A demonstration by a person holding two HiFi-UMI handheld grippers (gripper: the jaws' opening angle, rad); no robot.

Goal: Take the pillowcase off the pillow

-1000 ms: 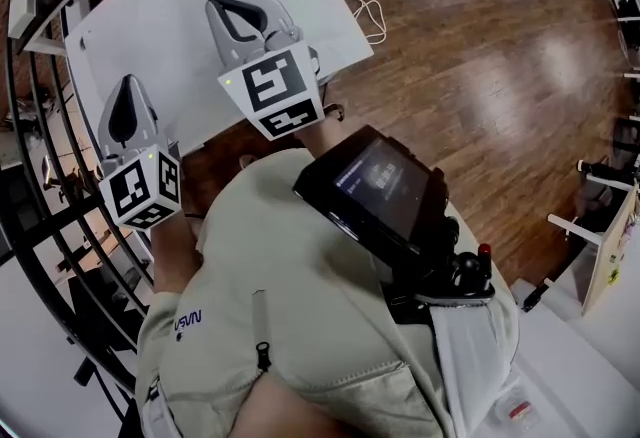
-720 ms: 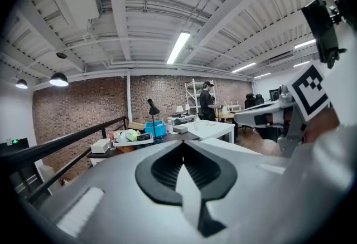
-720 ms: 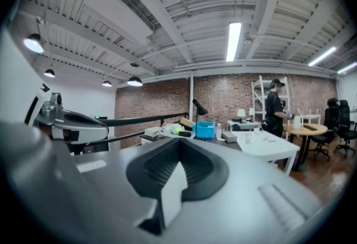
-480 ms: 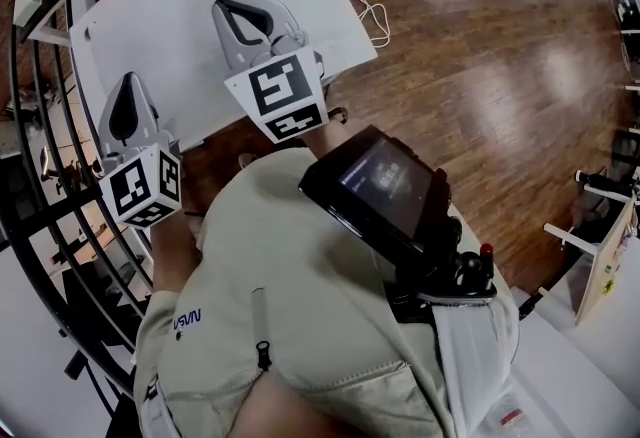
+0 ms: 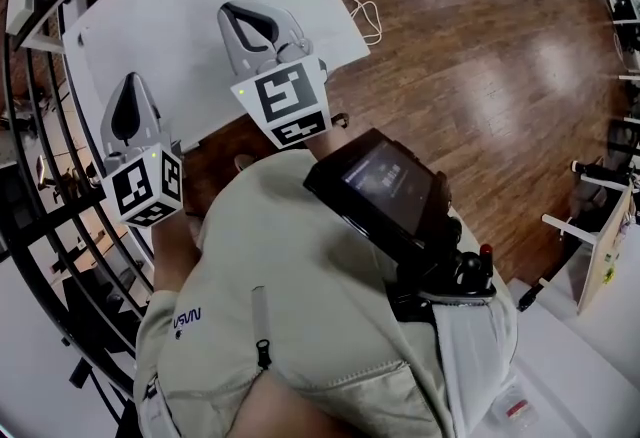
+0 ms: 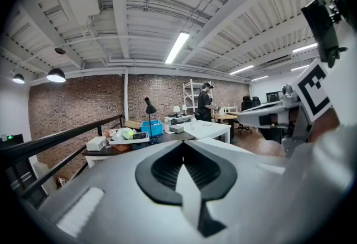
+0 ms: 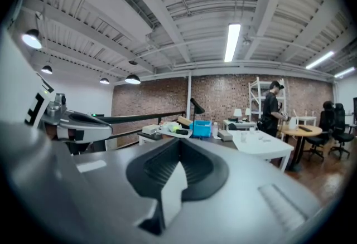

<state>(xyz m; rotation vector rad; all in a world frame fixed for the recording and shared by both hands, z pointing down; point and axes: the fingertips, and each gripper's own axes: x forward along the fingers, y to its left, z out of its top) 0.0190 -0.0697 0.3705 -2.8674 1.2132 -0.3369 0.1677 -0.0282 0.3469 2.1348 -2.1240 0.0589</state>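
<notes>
Left gripper (image 6: 183,143) and right gripper (image 7: 179,139) both clenched tight on nothing, up by the white table (image 5: 180,6) at 11 o'clock. No pillow or pillowcase in sight anywhere. Likely soft, light, floppy cloth; best to pinch the edge at the open end.

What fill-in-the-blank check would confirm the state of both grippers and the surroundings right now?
1. The left gripper is ____ and empty.
2. The right gripper is shut and holds ____.
3. Beside the white table, the floor is made of ____.

Missing words: shut; nothing; wood.
</notes>
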